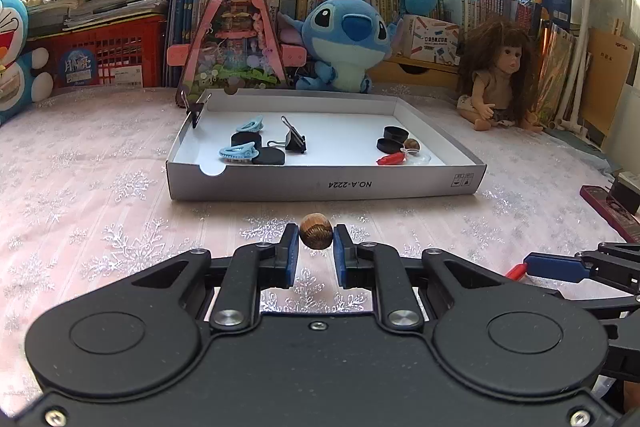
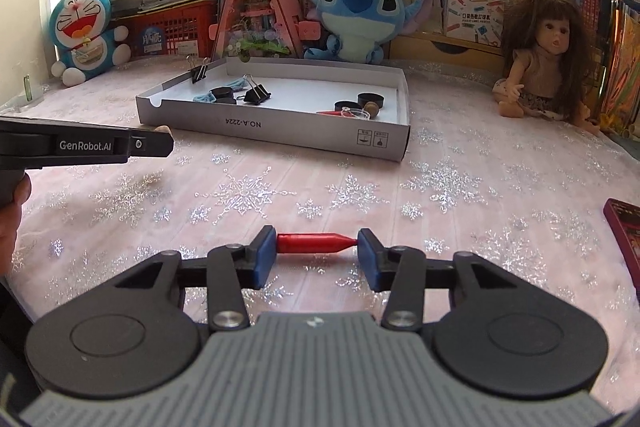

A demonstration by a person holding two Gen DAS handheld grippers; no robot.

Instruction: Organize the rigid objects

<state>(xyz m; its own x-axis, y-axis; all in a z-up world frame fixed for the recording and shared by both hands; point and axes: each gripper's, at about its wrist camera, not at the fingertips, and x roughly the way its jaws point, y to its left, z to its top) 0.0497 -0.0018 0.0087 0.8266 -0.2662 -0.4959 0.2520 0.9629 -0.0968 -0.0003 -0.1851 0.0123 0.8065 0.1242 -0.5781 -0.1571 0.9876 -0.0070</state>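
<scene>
My left gripper [image 1: 316, 239] is shut on a brown ridged nut [image 1: 316, 235], held just above the snowflake tablecloth in front of a white shallow box [image 1: 320, 183]. My right gripper [image 2: 317, 245] is shut on a red crayon-like piece [image 2: 312, 243] that lies crosswise, its blunt end on the left pad and its pointed tip on the right pad. The box holds two blue hair clips [image 1: 239, 151], a black binder clip [image 1: 296, 141], black round caps [image 1: 394, 137], another nut [image 1: 412, 145] and a second red piece [image 1: 390, 159]. Another binder clip [image 1: 195, 109] grips the box's far left corner.
A blue plush [image 1: 346, 35], a long-haired doll [image 1: 500, 75], a pink triangular display case [image 1: 236, 27], red baskets and rows of books line the back. A dark red flat object [image 2: 626, 239] lies at the right edge. The cloth [image 2: 360, 187] between my grippers and the box is bare.
</scene>
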